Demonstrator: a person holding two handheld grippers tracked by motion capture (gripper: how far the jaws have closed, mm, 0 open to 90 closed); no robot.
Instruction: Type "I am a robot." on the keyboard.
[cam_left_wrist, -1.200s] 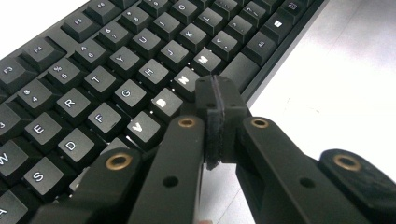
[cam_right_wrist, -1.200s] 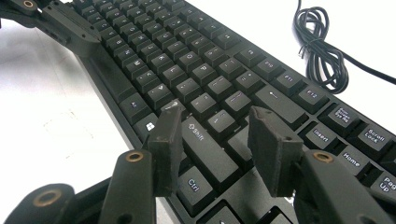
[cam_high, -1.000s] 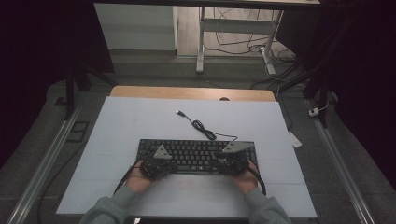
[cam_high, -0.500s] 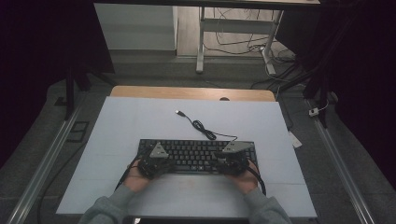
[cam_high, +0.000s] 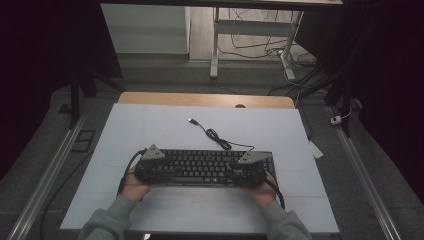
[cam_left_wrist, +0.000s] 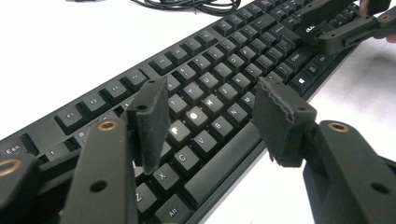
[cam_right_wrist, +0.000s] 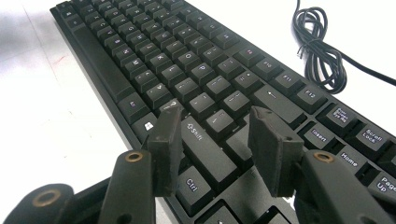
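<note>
Keyboard (cam_right_wrist: 196, 70) ends cropped; cable (cam_right_wrist: 322, 51) cut off

Left gripper (cam_left_wrist: 208, 123): jaws just opening, nothing between them, above the keyboard (cam_left_wrist: 219, 70).
Right gripper (cam_left_wrist: 345, 28): at keyboard's far end.
Cable (cam_left_wrist: 187, 4): coiled beyond keyboard.

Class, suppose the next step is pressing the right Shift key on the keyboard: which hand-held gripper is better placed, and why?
The right hand-held gripper. Its open jaws hover directly over the Shift key at the keyboard end, while the left hand-held gripper, whose jaws have just been opening with nothing between them, sits above the letter keys.
</note>
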